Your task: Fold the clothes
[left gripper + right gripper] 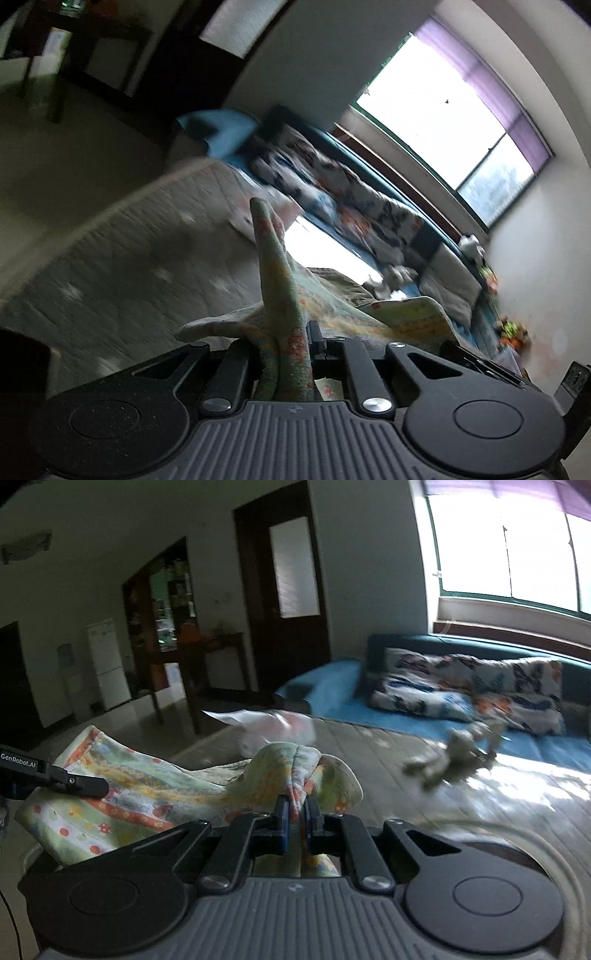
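Both our grippers, left (pixel 286 354) and right (pixel 295 812), clamp the pastel patterned cotton garment (pixel 147 794) over the grey quilted mat (pixel 122 258), near the blue sofa (pixel 424 716) under the bright window (pixel 509 542).

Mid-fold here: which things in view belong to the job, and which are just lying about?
Job:
- patterned garment
- left gripper, shut on it
- right gripper, shut on it

Lying about:
- white cloth
- grey crumpled item
- printed pillows
- blue sofa
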The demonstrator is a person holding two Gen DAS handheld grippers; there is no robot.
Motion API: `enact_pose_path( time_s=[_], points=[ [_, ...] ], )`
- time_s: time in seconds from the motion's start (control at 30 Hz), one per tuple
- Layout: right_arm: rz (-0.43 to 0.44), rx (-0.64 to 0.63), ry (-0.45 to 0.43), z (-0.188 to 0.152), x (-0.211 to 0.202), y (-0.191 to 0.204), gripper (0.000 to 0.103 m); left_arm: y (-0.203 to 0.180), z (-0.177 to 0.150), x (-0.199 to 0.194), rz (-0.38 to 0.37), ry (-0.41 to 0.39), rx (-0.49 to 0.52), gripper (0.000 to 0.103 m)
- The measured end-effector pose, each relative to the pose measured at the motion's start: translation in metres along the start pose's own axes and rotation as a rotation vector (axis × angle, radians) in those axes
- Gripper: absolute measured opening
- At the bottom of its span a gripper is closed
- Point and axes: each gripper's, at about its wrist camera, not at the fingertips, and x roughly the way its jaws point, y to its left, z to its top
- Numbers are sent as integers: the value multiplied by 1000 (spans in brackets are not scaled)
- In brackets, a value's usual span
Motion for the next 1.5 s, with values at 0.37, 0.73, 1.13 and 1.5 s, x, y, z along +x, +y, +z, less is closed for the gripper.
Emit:
enact_pose_path(
  time_s=[0.37, 0.73, 1.13, 1.5],
  points=[
    [73, -49, 106, -6, 67, 36, 8, 68, -14, 15, 106, 76, -153, 11],
    [15, -100, 221, -36, 87, 36, 18, 75, -32, 21, 200, 124, -105, 48],
    [68, -97, 222, -28, 101, 43, 18, 52, -25, 13, 210, 29, 21, 45],
    [131, -84, 257, -32, 145, 56, 20, 49, -20, 69, 155, 96, 36, 31]
  ],
)
